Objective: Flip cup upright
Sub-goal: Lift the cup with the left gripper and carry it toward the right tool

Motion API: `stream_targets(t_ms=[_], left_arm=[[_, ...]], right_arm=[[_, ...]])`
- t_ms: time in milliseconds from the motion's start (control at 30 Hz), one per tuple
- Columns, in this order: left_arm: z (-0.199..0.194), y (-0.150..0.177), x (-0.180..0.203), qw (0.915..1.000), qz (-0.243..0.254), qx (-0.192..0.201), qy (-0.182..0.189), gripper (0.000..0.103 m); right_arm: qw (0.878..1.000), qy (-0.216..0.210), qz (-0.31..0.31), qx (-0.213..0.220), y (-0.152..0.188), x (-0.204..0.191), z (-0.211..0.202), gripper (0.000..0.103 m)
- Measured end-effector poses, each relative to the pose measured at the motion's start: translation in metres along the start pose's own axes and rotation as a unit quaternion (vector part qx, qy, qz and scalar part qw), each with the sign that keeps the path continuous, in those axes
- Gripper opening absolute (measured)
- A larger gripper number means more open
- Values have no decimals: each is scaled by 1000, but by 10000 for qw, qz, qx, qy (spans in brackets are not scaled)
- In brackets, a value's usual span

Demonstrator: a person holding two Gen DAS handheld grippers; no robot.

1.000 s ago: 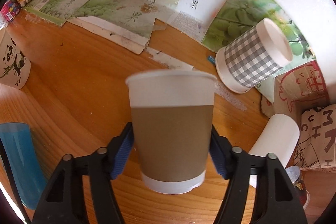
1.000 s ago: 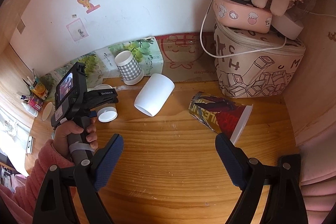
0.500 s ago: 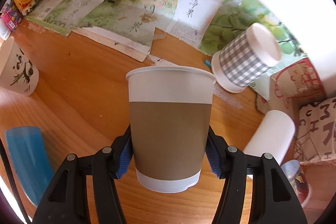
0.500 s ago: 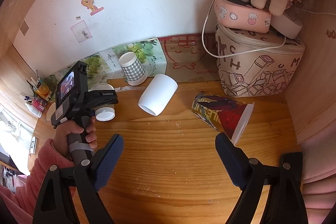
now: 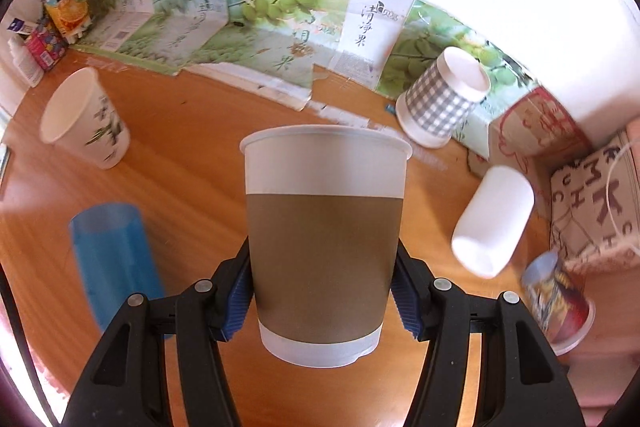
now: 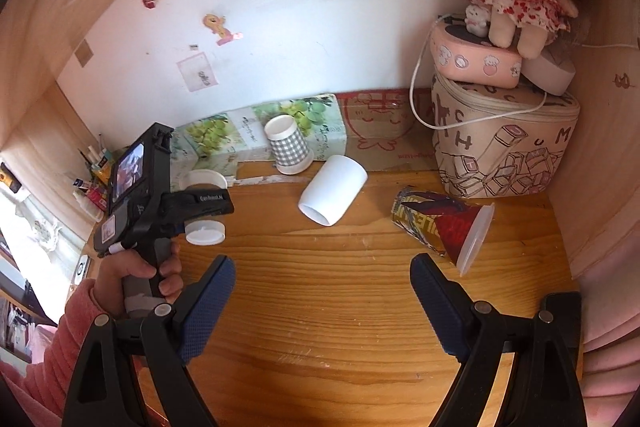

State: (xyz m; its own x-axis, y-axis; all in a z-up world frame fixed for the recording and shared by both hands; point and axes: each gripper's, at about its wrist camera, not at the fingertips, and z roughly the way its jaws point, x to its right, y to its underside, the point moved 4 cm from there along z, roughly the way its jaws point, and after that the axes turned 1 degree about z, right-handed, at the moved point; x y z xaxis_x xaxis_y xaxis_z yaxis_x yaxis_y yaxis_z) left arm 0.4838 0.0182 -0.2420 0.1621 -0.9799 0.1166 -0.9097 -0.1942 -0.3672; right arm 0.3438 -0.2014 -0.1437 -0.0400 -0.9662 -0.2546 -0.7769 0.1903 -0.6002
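Note:
My left gripper is shut on a brown paper cup with white rim, held upright, rim up, above the wooden table. In the right wrist view the same cup shows at the left, partly hidden by the left gripper's body. My right gripper is open and empty above the table's front. A plain white cup lies on its side in the middle. A red printed cup lies on its side at the right. A grey checked cup stands upside down at the back.
A blue cup and a white cup with a leaf print stand at the left in the left wrist view. Grape-print cartons line the back wall. A printed bag with a doll on top fills the right corner.
My left gripper has tilted and pulled back with the brown cup, so the cup looks level and more of the left table shows. The right gripper rose slightly.

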Motion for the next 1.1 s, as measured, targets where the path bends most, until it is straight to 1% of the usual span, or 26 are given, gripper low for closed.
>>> stream_targets(t_ms=[67,233,400,533,600,700,900,967,1100], left_arm=[[-8,12,-5,10000,4,-9,-26,64],[-22,40,-27,9998,-187,-85,-36,64],[-35,61,-45,9997,-226,-3,-123,64],[-45,74,-58,9994,-286,100,-180,64],[-50,82,-63,9992,-232,190,-271,64],[-55,95,-70,9992,-171,225,-298,64],[-58,117,-80,9994,39,234,-246,64],[-59,123,-82,9996,155,231,-94,64],[-57,133,-85,9987,458,187,131,64]], right_arm=[[9999,-85,-46,50,3,-5,-5,89],[9994,-285,-161,99,12,-16,-13,90],[9982,-540,-269,54,22,-27,-16,89],[9967,-749,-307,-78,32,-36,-11,90],[9957,-857,-294,-163,38,-39,-7,90],[9944,-963,-332,-268,48,-47,-3,90],[9919,-1172,-254,-428,65,-56,6,90],[9920,-1160,-196,-458,70,-58,11,90],[9943,-999,-22,-357,76,-61,14,90]])
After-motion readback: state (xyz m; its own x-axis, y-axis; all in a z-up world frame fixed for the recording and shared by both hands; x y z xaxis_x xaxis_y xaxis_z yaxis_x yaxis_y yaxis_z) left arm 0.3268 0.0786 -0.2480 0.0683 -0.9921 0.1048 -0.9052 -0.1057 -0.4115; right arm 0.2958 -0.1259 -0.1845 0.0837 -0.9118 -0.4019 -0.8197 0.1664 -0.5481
